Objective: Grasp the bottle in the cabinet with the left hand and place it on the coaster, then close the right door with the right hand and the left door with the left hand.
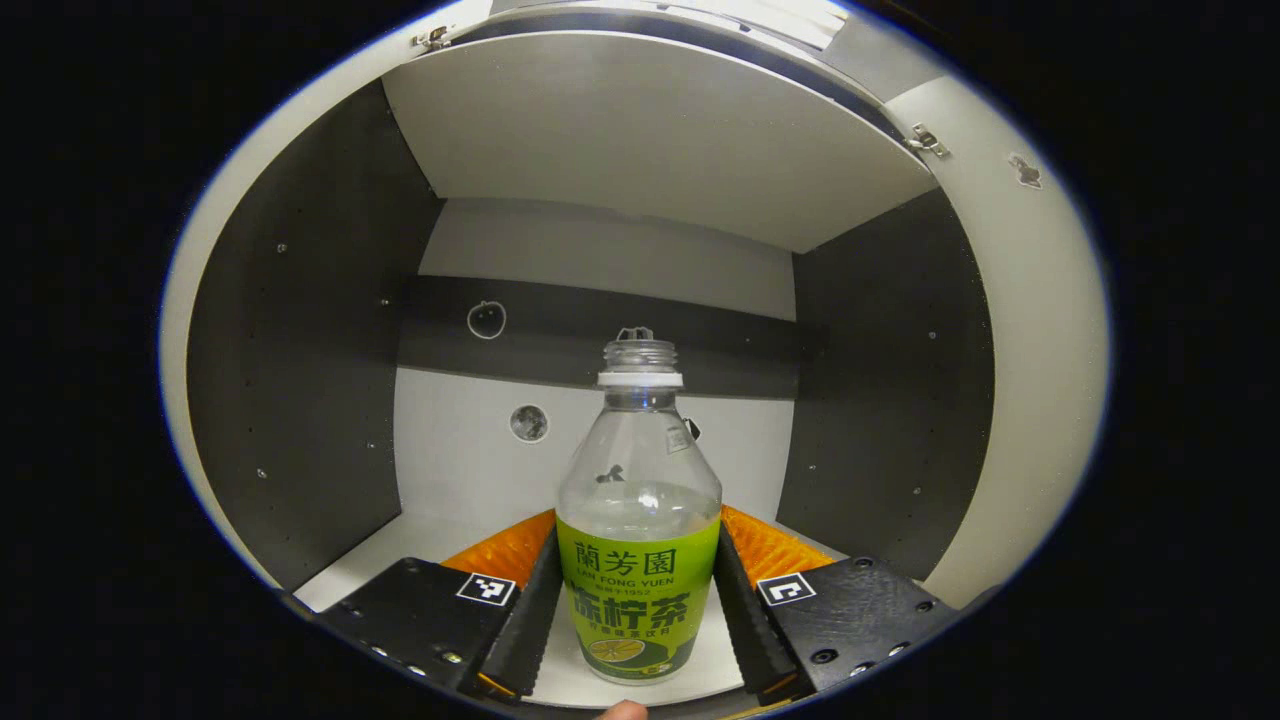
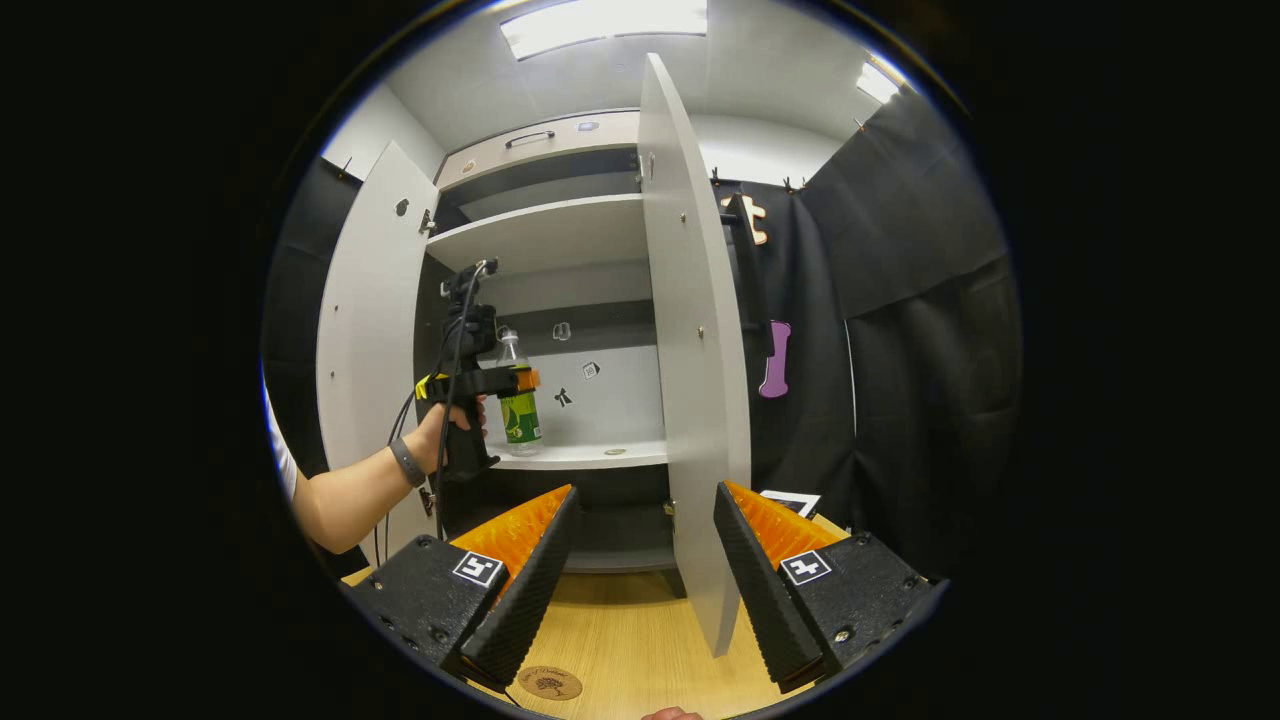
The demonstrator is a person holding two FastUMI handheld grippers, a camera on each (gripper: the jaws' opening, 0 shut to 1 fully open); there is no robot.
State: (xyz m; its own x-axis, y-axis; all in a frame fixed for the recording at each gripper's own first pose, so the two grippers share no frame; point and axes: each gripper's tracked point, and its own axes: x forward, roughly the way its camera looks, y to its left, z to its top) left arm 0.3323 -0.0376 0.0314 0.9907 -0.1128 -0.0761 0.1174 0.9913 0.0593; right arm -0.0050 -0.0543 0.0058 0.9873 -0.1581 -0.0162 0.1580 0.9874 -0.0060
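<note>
- Your left gripper (image 1: 638, 600): inside the cabinet (image 2: 540, 235), its 2 fingers (image 1: 530, 610) pinching the bottle at the label, 1 on each side.
- Bottle (image 1: 638, 520): clear plastic, green label, capless, upright, its base at the white shelf (image 1: 400, 545); whether it touches the shelf you cannot tell. In the right gripper view it sits at the shelf's left end, held in your left gripper (image 2: 505, 382) by your hand (image 2: 450, 425).
- Your right gripper (image 2: 640, 580): fingers spread wide, pinching nothing, held over the table (image 2: 640, 640).
- Left door (image 2: 370, 330) and right door (image 2: 690, 350): both swung open.
- Coaster (image 2: 549, 683): round, brown, flat on the table near your right gripper's fingers.
</note>
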